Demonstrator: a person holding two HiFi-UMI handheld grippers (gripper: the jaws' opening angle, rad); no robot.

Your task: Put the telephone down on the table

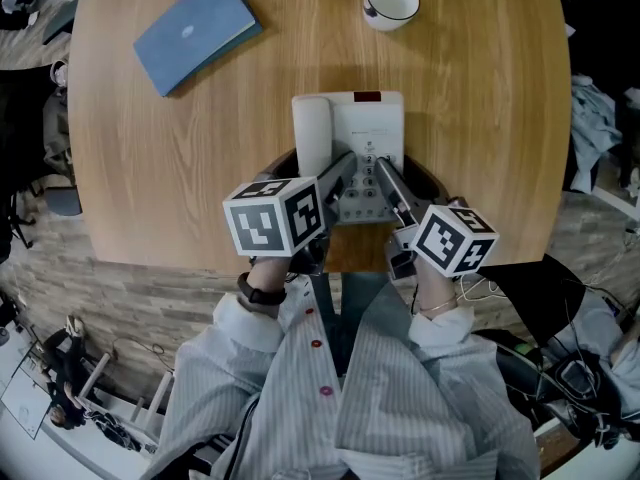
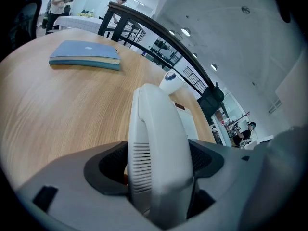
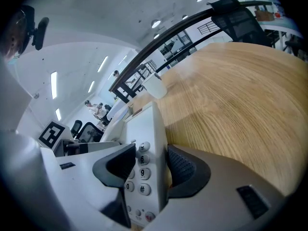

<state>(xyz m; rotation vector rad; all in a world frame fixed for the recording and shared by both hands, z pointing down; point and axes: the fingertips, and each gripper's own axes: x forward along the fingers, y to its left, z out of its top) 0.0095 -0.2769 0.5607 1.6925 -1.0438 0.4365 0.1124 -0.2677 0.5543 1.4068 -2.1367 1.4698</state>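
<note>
1. Closest in are the person's striped sleeves (image 1: 300,368), reaching to the table (image 1: 480,118) at its 6 o'clock edge.
2. The left gripper (image 2: 159,162) is clamped on the white handset (image 2: 156,143), one jaw pressed to each side of it near the slotted end.
3. The right gripper (image 3: 149,167) pinches the telephone (image 1: 365,128) at its keypad end, one jaw on the button face and the other behind it.
4. The telephone lies over the middle of the near edge, its handset on its 9 o'clock side. I cannot tell whether its base touches the wood.
5. Bare wood spreads out at 3 and 9 o'clock of the telephone.
6. A blue book (image 1: 196,31) lies at 10 o'clock and a white cup (image 1: 390,1) at 12 o'clock, both well apart from the telephone.
</note>
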